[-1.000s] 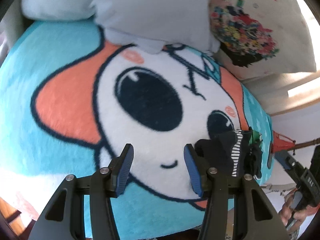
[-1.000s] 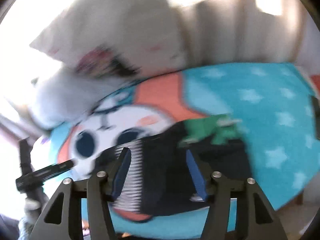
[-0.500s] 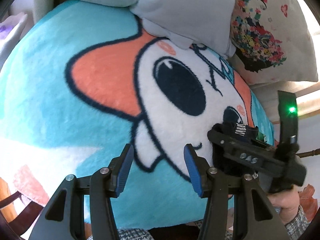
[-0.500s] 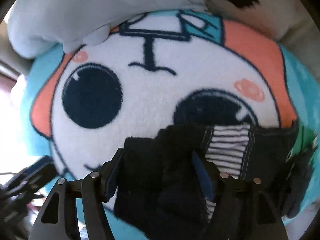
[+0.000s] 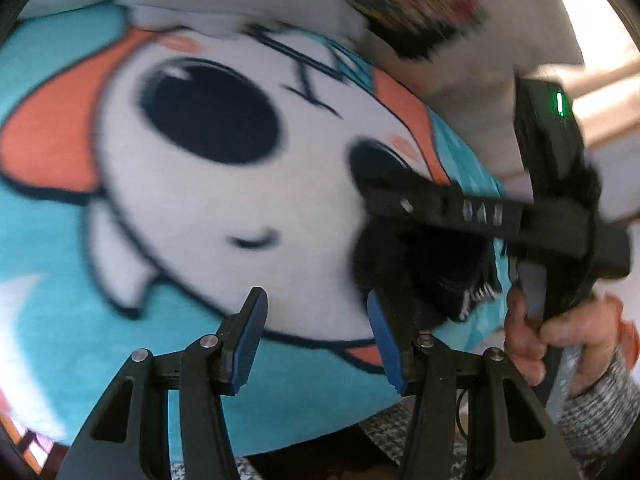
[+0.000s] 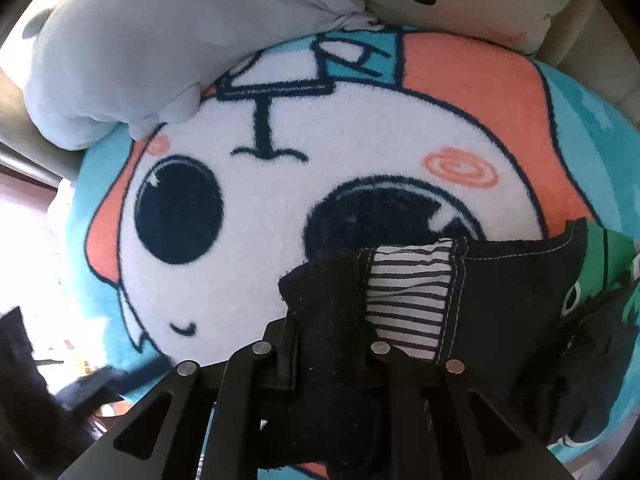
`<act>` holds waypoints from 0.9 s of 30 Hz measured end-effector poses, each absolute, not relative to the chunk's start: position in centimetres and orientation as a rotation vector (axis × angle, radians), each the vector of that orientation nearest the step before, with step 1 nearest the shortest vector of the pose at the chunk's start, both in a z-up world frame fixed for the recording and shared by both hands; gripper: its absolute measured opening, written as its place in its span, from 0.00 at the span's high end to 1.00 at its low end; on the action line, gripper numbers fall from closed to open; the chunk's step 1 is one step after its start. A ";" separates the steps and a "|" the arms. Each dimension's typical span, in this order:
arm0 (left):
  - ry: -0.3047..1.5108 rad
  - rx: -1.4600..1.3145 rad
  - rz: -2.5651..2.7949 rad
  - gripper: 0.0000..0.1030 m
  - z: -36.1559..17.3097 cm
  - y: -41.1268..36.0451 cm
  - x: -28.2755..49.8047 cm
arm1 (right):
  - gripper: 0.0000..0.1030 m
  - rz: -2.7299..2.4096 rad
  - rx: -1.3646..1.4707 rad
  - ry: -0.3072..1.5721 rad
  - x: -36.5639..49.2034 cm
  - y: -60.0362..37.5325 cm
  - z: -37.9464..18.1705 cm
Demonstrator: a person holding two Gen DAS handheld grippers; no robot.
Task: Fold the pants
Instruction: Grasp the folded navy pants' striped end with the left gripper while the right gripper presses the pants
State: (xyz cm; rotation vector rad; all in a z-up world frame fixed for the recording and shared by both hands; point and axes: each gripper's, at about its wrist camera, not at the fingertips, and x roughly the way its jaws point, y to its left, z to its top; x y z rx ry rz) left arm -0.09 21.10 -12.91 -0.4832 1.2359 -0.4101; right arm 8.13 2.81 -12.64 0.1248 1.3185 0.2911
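Note:
The black pants (image 6: 516,280), with a striped lining and a green print, lie crumpled at the lower right of a plush cartoon-face blanket (image 6: 280,184). My right gripper (image 6: 328,328) points steeply down and its jaws are closing, pinching a bunched black edge of the pants between them. In the left wrist view the same pants (image 5: 420,264) show as a dark heap under the right gripper (image 5: 372,196), just right of my left gripper (image 5: 316,340). The left gripper hovers open above the blanket (image 5: 200,220) with nothing between its blue pads (image 5: 250,340).
A pale grey pillow (image 6: 132,52) and a floral-print pillow (image 5: 420,4) rest against the blanket's far edge. A person's hand (image 5: 560,332) in a grey knit sleeve holds the right gripper's handle. The blanket's near edge drops off below the grippers.
The right gripper's jaws have closed from wide apart onto the bunched black pants edge. The left gripper has shifted toward the pants and stays open.

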 end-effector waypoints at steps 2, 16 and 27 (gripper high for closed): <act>1.240 -0.447 -0.436 0.51 -13.1 19.3 0.1 | 0.84 0.311 0.143 1.317 8.1 2.5 -12.2; 1.169 -0.437 -0.488 0.87 -7.5 10.7 0.3 | 0.85 0.511 0.322 1.161 5.3 -4.4 -6.3; 1.219 -0.310 -0.608 0.86 -6.0 -2.9 1.1 | 0.78 0.442 0.513 1.032 4.0 -19.7 -6.5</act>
